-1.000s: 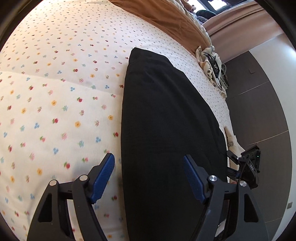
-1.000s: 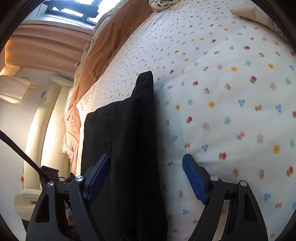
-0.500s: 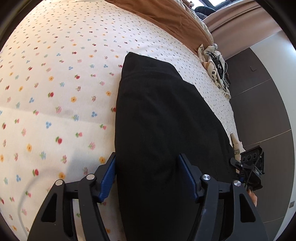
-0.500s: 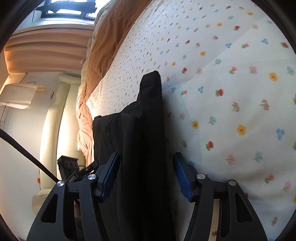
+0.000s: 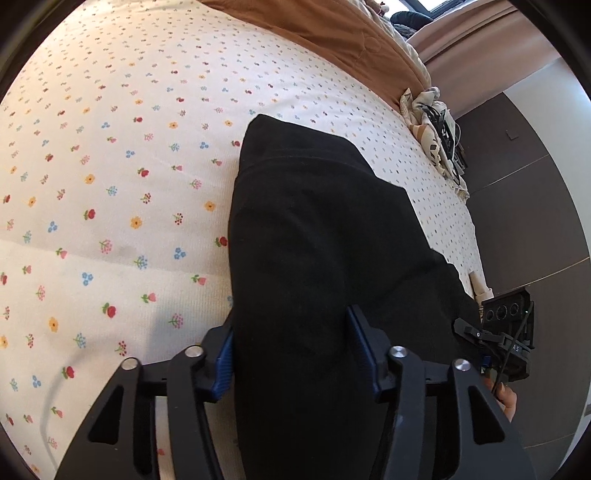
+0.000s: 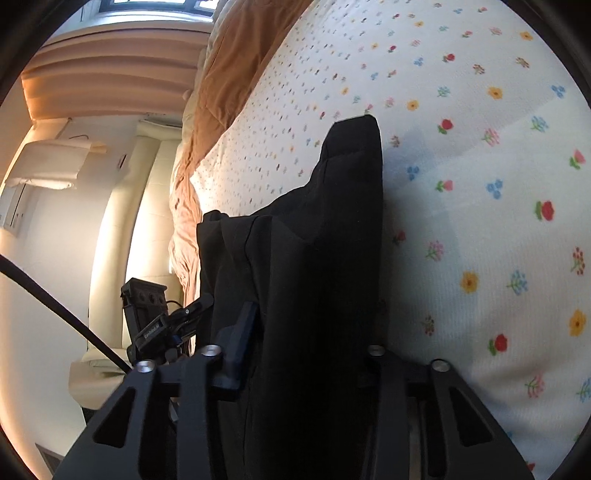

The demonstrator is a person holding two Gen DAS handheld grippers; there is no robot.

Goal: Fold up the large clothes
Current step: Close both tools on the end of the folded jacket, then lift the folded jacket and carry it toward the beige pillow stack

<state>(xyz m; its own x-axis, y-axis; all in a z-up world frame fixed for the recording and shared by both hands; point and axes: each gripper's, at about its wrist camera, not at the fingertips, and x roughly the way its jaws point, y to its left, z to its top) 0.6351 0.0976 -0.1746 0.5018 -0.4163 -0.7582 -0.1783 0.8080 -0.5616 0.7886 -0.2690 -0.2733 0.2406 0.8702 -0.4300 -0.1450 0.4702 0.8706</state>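
A black garment (image 5: 325, 236) lies folded into a long strip on the flowered bedsheet (image 5: 110, 147). My left gripper (image 5: 291, 350) straddles its near end, blue pads on both sides of the cloth, jaws partly closed on it. In the right wrist view the same black garment (image 6: 332, 236) rises between the fingers of my right gripper (image 6: 306, 350), whose jaws have closed in on a bunched fold. The right pad is hidden by cloth. The other gripper shows at the edge in each view: the right one (image 5: 506, 339) and the left one (image 6: 155, 314).
An orange-brown blanket (image 5: 332, 29) lies along the far side of the bed. A patterned cloth with cables (image 5: 436, 125) sits at the bed's far right edge. Dark floor (image 5: 535, 221) lies beyond the bed edge. Curtains and a cream headboard (image 6: 122, 221) show at left.
Both grippers moved forward onto the garment's near end and their jaws narrowed from wide open to closing on the black cloth. The garment edge bunched up at the right gripper.
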